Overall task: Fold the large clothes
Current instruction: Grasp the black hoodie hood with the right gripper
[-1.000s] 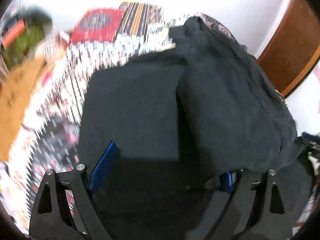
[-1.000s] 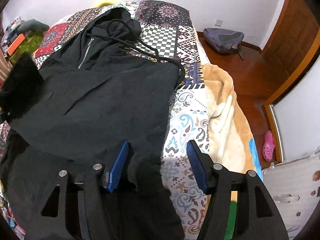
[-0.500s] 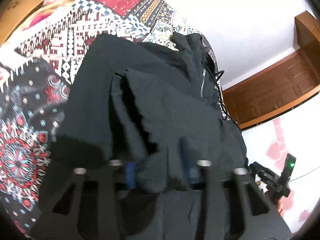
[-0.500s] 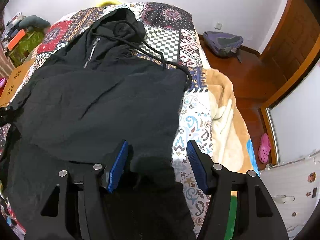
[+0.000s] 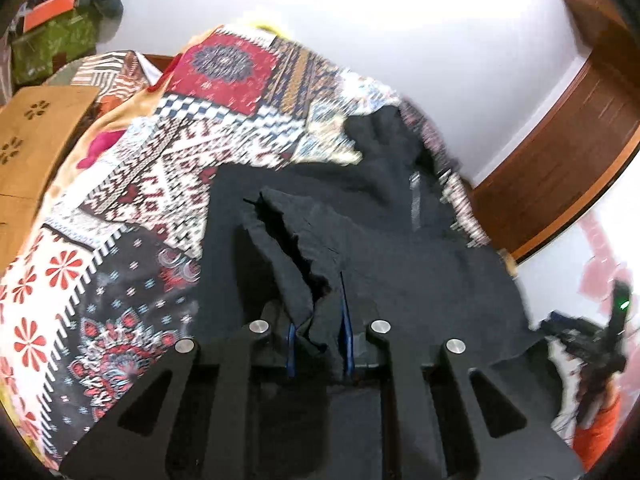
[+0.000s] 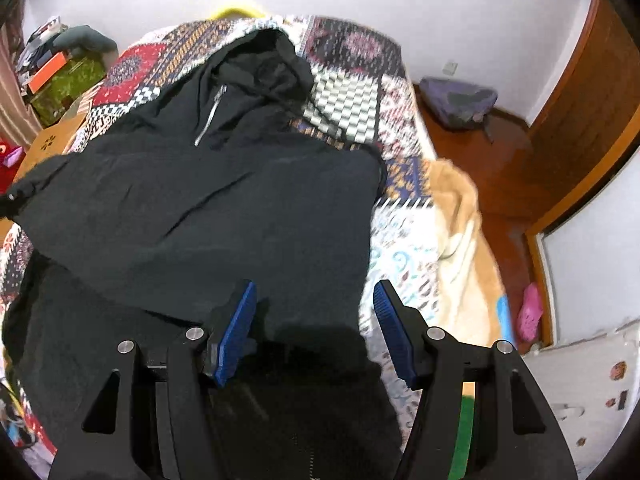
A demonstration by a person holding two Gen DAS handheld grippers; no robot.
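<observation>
The black hoodie (image 6: 208, 208) lies spread on the bed's patchwork quilt (image 5: 132, 184), hood up toward the wall, zip showing at the chest. The left claw (image 5: 320, 332) is clenched on a bunched ridge of the dark cloth, the blue pads nearly closed with fabric pinched between them. The right claw (image 6: 314, 328) is released, its blue pads standing wide apart over the hoodie's near right edge, gripping nothing.

From where I stand, the worry is on the left side. What that claw holds looks like a crumpled gather and not a clean edge (it is hard to tell how many layers are caught), so pulling it across may drag a lump along and leave a crooked, wrinkled fold. If the pinch is shallow, the cloth could also slide out partway and the sleeve flop back.

The right side has its own risk. With nothing pinning that edge, a tug from the left may shift the whole garment sideways on the quilt, and the hoodie's right edge already runs close to the beige blanket (image 6: 460, 220) at the side of the bed. The quilt itself could ruck up underneath too.

The drawstring is not clearly visible here, so it may well end up trapped inside the fold.
</observation>
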